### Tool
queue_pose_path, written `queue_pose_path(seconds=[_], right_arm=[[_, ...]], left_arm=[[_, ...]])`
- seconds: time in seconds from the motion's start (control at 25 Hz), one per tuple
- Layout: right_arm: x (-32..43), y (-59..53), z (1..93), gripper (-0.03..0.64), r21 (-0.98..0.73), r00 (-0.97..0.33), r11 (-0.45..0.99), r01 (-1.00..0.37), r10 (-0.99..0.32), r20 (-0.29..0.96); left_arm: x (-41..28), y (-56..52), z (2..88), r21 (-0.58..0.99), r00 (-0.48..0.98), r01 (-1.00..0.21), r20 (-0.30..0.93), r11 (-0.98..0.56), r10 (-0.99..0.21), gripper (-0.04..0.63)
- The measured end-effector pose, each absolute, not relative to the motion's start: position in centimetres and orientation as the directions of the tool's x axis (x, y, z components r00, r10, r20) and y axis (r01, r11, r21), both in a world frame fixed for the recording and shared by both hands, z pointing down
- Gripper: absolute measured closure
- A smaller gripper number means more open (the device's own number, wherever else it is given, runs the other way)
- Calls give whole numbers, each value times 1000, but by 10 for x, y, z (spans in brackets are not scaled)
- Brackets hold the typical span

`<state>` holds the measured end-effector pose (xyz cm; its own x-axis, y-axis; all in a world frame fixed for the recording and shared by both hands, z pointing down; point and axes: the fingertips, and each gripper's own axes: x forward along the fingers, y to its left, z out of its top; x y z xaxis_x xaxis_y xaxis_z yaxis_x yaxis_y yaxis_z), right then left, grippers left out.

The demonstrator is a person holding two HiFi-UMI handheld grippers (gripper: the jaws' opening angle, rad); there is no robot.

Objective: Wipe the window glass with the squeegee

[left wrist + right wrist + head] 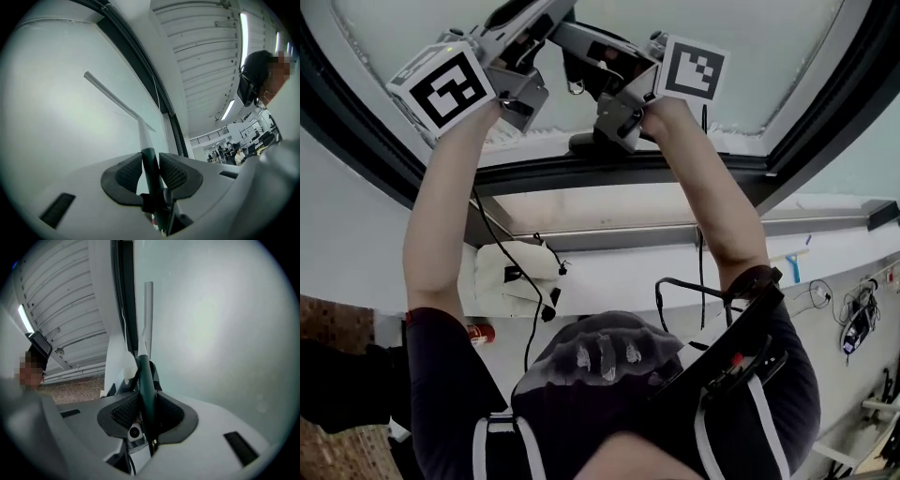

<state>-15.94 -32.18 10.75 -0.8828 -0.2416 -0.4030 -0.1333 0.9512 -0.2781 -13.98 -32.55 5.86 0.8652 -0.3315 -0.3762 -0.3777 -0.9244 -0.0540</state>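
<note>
Both arms reach up to the window glass (750, 56). The squeegee has a dark handle (151, 173) and a long pale blade (117, 101) that lies against the glass (56, 103). My left gripper (151, 161) is shut on the handle, its ribbed pads pressing both sides. My right gripper (146, 404) is shut on the same handle (146, 380), with the blade (148, 310) seen edge-on above it. In the head view the left gripper (530, 28) and right gripper (591, 52) meet at the top centre, and the squeegee is mostly hidden behind them.
A dark window frame (628, 169) runs below the grippers, with a pale sill (609, 211) under it. Lower down are a white bag (511, 272), trailing cables (675, 286) and brick-patterned floor (337, 319). The frame's dark edge (136, 51) borders the glass on the right.
</note>
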Motion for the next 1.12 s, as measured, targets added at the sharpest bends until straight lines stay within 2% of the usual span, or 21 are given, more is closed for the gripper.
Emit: queue_pose_path(seconds=[0.24, 0.48, 0.76, 1.12], right_arm=[[-159, -327, 104, 520, -267, -872, 947, -181, -280, -401], [-160, -328, 104, 520, -320, -858, 928, -192, -317, -405], [-155, -331, 109, 520, -391, -837, 899, -200, -364, -409], [-146, -306, 172, 520, -429, -858, 891, -150, -333, -391]], left_arm=[[-138, -330, 58, 28, 880, -283, -391, -959, -271, 479], [-128, -331, 62, 132, 902, -139, -393, -982, -180, 486], [-124, -338, 67, 210, 905, -109, -384, -972, -184, 486], [-122, -319, 128, 170, 909, -207, -331, -963, -254, 486]])
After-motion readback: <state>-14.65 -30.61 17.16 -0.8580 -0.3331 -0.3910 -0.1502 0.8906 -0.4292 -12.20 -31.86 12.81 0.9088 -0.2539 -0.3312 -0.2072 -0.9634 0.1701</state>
